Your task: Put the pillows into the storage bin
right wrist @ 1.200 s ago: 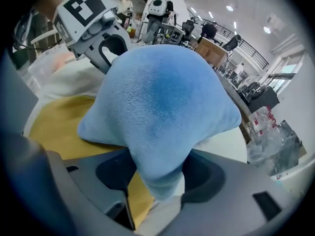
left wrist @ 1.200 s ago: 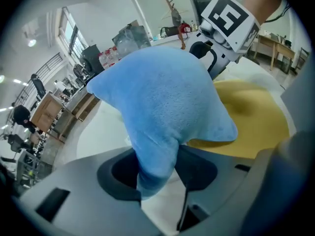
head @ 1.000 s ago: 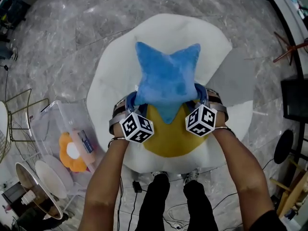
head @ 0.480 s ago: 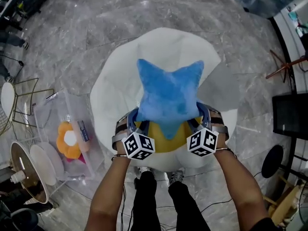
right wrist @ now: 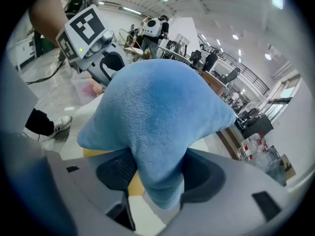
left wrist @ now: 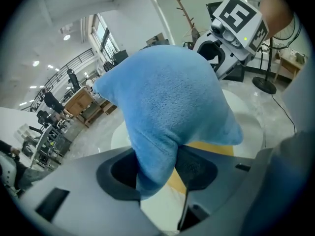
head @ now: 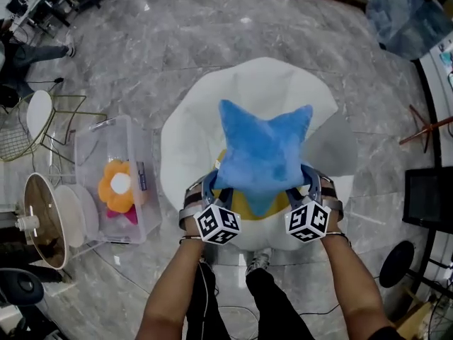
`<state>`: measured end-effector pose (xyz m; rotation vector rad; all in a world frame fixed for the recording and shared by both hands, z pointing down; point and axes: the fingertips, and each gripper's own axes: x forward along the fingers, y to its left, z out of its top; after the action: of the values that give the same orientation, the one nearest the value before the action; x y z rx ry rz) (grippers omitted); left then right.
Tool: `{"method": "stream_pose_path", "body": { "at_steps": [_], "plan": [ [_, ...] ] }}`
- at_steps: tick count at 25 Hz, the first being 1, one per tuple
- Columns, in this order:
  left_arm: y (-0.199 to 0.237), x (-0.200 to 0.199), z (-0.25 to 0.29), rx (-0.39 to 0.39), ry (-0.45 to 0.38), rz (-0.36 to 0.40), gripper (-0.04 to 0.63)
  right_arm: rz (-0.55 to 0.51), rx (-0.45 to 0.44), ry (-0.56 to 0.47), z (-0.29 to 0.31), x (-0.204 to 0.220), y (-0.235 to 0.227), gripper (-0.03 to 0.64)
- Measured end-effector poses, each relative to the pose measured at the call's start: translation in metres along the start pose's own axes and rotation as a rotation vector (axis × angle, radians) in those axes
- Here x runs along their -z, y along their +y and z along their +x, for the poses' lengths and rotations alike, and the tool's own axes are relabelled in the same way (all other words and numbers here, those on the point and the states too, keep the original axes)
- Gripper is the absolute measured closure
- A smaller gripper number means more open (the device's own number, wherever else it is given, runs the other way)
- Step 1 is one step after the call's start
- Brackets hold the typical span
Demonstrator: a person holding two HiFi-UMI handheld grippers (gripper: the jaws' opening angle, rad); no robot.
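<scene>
A blue star-shaped pillow (head: 263, 152) hangs in the air above the white egg-shaped cushion (head: 191, 140) and its yellow centre (head: 244, 204). My left gripper (head: 212, 184) is shut on the star's lower left arm (left wrist: 152, 166). The right gripper (head: 306, 183) is shut on the lower right arm (right wrist: 160, 181). In each gripper view the plush is pinched between the pads and hides most of the scene. The clear storage bin (head: 92, 137) stands on the floor at the left, with an orange flower pillow (head: 117, 188) inside.
A marble floor (head: 177, 41) surrounds the cushion. A round wooden side table (head: 39, 222) and wire stools (head: 60, 115) stand left of the bin. A dark monitor (head: 428, 198) and stands are at the right. My shoes (head: 258, 261) are at the cushion's near edge.
Both grippers have lifted the blue star pillow higher off the white cushion. The view has shifted, so the bin and floor now sit further up and right in the head view.
</scene>
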<state>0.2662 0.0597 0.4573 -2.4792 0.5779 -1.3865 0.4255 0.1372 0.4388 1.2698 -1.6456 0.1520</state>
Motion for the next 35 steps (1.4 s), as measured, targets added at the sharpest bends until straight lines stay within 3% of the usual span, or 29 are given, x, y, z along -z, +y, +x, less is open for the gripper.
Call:
{"method": "stream_pose_path", "body": {
  "at_steps": [6,11,18,28,35],
  "plan": [
    [0.031,0.059,-0.040,-0.071,0.026,-0.059,0.370,-0.059,-0.038,-0.048,0.002,-0.063,0.041,0.333],
    [0.075,0.132,-0.076,-0.106,0.072,-0.098,0.370,-0.097,-0.082,-0.083,0.017,-0.139,0.089,0.333],
    [0.144,0.262,-0.119,-0.177,0.161,-0.181,0.371,-0.187,-0.159,-0.146,0.066,-0.264,0.174,0.333],
    [0.213,0.475,-0.213,-0.200,0.286,-0.323,0.371,-0.361,-0.317,-0.172,0.100,-0.445,0.339,0.325],
    [0.235,0.592,-0.240,-0.195,0.357,-0.467,0.369,-0.479,-0.422,-0.174,0.137,-0.523,0.432,0.319]
  ]
}}
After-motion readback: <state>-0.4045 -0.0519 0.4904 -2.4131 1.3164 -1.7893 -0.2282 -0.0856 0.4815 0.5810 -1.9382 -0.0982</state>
